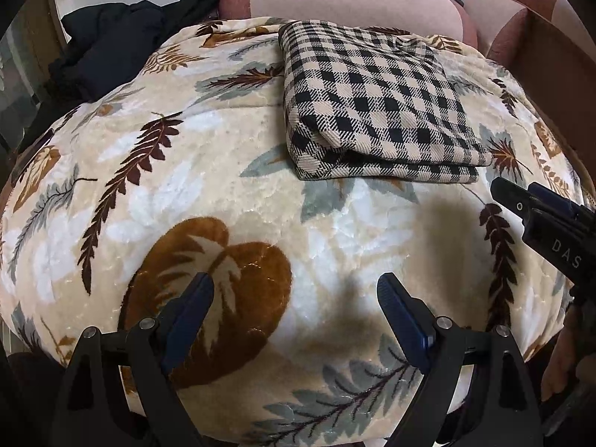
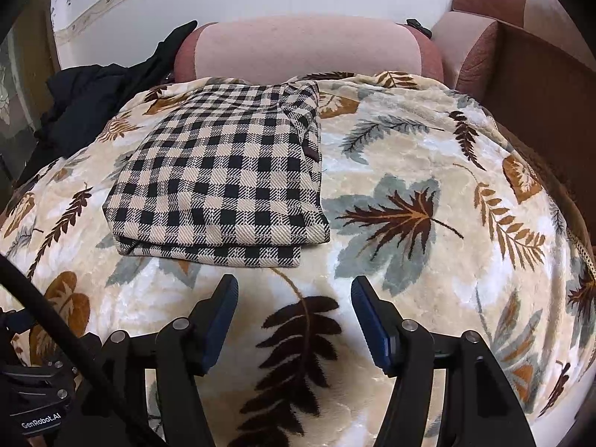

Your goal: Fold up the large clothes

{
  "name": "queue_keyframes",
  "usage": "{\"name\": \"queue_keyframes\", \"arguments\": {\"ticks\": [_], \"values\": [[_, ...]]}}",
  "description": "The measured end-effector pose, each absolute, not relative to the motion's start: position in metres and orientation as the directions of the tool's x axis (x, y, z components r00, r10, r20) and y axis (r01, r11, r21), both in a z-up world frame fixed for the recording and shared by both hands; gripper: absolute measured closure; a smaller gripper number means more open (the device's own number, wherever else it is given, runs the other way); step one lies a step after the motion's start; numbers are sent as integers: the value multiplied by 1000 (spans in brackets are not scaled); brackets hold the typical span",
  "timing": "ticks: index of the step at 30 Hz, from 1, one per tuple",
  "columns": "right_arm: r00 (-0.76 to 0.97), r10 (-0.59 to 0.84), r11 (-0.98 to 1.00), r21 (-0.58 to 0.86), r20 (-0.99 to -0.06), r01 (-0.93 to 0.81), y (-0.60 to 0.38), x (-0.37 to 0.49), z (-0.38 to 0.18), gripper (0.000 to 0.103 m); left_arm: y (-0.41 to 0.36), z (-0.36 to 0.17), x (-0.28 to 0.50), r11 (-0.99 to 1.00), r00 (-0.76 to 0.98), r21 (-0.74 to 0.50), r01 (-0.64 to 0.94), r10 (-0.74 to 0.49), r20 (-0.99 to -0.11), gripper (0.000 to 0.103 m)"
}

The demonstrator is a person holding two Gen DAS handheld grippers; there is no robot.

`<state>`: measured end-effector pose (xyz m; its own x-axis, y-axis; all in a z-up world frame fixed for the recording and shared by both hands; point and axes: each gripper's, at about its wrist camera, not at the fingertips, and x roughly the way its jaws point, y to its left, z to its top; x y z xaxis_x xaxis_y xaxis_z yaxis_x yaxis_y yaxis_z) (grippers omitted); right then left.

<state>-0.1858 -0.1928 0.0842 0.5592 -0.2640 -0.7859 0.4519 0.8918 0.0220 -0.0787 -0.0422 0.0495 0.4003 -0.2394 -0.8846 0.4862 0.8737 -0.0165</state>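
Observation:
A black-and-beige checked garment (image 1: 376, 100) lies folded into a flat rectangle on a leaf-patterned blanket (image 1: 231, 171). In the right wrist view the checked garment (image 2: 223, 182) sits just ahead and left of my right gripper (image 2: 294, 290). My left gripper (image 1: 296, 290) is open and empty, hovering over the blanket below and left of the garment. My right gripper is open and empty too, its fingers apart a short way from the garment's near edge. The right gripper also shows in the left wrist view (image 1: 521, 205), at the garment's right corner.
The blanket (image 2: 428, 171) covers a sofa seat. A pink and brown sofa backrest (image 2: 298, 52) rises behind. A pile of dark clothing (image 1: 108, 41) lies at the far left, also in the right wrist view (image 2: 97, 100). A brown armrest (image 2: 529, 85) stands at the right.

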Motion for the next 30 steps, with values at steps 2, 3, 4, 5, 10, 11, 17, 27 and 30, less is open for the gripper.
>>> {"name": "queue_keyframes", "arguments": {"ticks": [2,3,4,5,10,11,17,27,30], "values": [[559,-264,891,23,-786,453,-192,-186,84,35,-42,49,-79,874,399,-18,485,-240,-885,15],[559,-264,891,22,-786,453,-192,-186,84,35,-42,49,-78,874,398,-19,485,-240,-885,15],[559,-264,891,22,-786,453,-192,-186,84,35,-42,49,-78,875,398,-20,484,-240,-886,15],[559,-264,891,22,-786,453,-192,-186,84,35,-41,48,-78,876,398,-19,483,-239,-886,15],[559,-264,892,22,-786,452,-192,-186,84,35,-42,47,-79,877,400,-12,480,-232,-887,15],[559,-265,891,22,-786,453,-192,-186,84,35,-42,47,-79,877,400,-12,480,-231,-887,15],[558,-264,893,19,-787,449,-191,-185,85,34,-41,45,-78,879,399,-11,477,-228,-888,15],[564,-272,899,3,-780,438,-191,-185,86,34,-42,44,-79,877,398,-11,481,-229,-888,15],[567,-274,903,-5,-777,429,-189,-184,86,33,-42,44,-79,877,397,-11,481,-229,-889,15]]}}
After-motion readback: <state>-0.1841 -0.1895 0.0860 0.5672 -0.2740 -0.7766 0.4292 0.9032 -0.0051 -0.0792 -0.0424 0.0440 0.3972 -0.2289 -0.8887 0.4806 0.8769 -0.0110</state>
